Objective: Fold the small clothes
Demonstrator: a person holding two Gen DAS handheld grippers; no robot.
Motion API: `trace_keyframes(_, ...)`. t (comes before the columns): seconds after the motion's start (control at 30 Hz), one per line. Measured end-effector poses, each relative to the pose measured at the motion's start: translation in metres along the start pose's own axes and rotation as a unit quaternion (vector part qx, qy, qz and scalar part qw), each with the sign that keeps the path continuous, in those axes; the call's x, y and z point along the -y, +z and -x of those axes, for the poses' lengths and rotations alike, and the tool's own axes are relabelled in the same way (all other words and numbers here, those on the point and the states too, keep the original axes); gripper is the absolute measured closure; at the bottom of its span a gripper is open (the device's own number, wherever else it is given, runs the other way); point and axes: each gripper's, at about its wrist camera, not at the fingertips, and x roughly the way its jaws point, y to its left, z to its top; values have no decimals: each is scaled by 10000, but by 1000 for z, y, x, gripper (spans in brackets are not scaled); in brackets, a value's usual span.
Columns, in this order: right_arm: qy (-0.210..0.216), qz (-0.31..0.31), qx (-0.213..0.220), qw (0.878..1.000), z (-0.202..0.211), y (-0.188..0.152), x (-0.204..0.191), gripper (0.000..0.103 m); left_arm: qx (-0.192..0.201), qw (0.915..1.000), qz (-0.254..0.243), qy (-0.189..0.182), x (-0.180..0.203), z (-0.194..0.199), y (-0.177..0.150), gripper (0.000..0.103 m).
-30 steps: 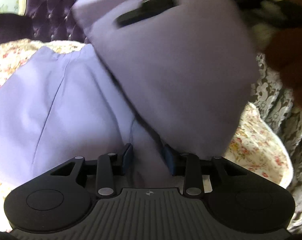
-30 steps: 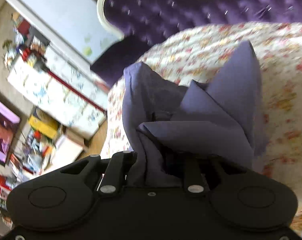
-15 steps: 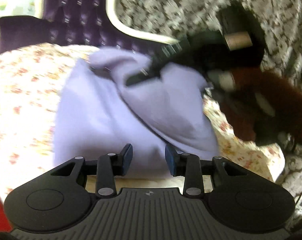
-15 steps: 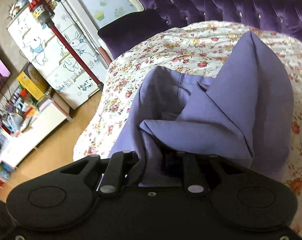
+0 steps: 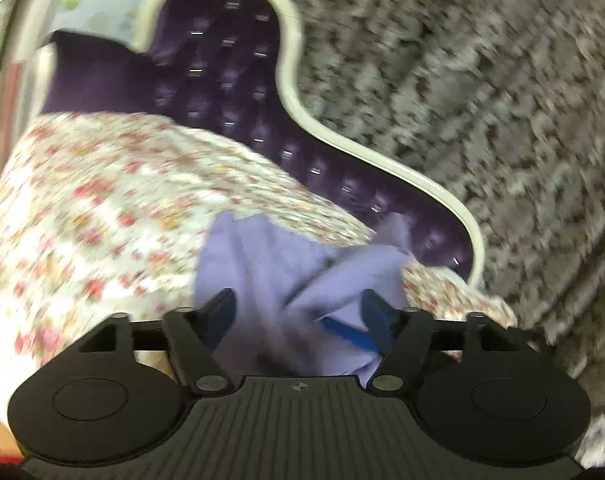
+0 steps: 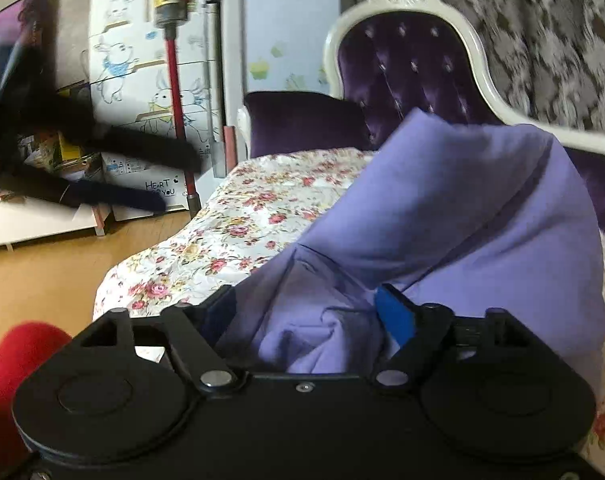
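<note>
A lilac garment (image 5: pixel 302 264) lies bunched on the floral bedspread (image 5: pixel 102 208). In the left wrist view my left gripper (image 5: pixel 298 308) has its jaws spread wide, with the cloth lying loose between and beyond them. In the right wrist view the same garment (image 6: pixel 462 216) rises in a folded hump right in front of my right gripper (image 6: pixel 306 308). Its jaws are also apart, with cloth bunched between them. The left gripper also shows in the right wrist view (image 6: pixel 158 184) at far left, blurred, off the bed's side.
A purple tufted headboard (image 5: pixel 222 64) with a white frame stands behind the bed. A patterned curtain (image 5: pixel 482 80) hangs to the right. The right wrist view shows a wooden floor (image 6: pixel 54 264), a cartoon-printed drawer unit (image 6: pixel 150 80), a red vacuum (image 6: pixel 174 80) and something red (image 6: pixel 18 360).
Both grippers have opened and let go of the garment. The left gripper has pulled back and swung away; the cloth has dropped onto the bed in a loose hump.
</note>
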Motion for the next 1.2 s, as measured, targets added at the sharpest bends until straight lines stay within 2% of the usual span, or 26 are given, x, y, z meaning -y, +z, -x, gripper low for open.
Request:
trace_keyframes(0.1, 7, 334, 132, 9994, 0, -5, -11, 14, -338, 9985, -421, 10, 12, -20, 16, 29)
trace_keyframes(0.2, -47, 551, 202, 9983, 0, -9, -19, 13, -763, 9939, -796, 96, 19, -41, 21, 29)
trace_keyframes(0.33, -18, 543, 275, 9981, 0, -9, -17, 13, -1434, 9846, -943, 347, 14, -78, 25, 29)
trace_keyframes(0.4, -8, 592, 306, 9978, 2, -11, -18, 13, -1576, 9809, -1042, 458, 10, -93, 29, 29)
trace_keyframes(0.47, 20, 668, 351, 9971, 6, -11, -19, 13, -1636, 9780, -1169, 548, 6, -106, 35, 36)
trace_keyframes(0.57, 99, 854, 437, 9953, 21, -10, -21, 14, -1927, 9752, -954, 515, -10, -126, 42, 36)
trace_keyframes(0.67, 149, 1104, 645, 9917, 49, -12, -24, 13, -2058, 9739, -843, 462, -19, -133, 44, 36)
trace_keyframes(0.73, 139, 1362, 800, 9873, 68, -19, -27, 6, -2095, 9739, -775, 393, -22, -132, 45, 36)
trace_keyframes(0.87, 57, 2154, 672, 9742, 74, -39, -41, 6, -2167, 9735, -642, 334, -26, -135, 49, 35)
trace_keyframes(1.0, -174, 2712, 430, 9614, 53, -53, -57, 20, -2215, 9728, -596, 326, -26, -139, 51, 35)
trace_keyframes(1.07, -289, 2759, 399, 9599, 43, -52, -63, 22, -2243, 9725, -552, 305, -26, -140, 53, 35)
trace_keyframes(1.13, -425, 2753, 367, 9597, 32, -49, -66, 32, -2245, 9726, -518, 303, -27, -140, 55, 35)
trace_keyframes(1.17, -482, 2747, 375, 9596, 27, -47, -67, 38, -2218, 9732, -517, 327, -26, -141, 57, 36)
trace_keyframes(1.2, -524, 2682, 404, 9611, 27, -44, -66, 60, -2189, 9736, -535, 353, -25, -140, 59, 36)
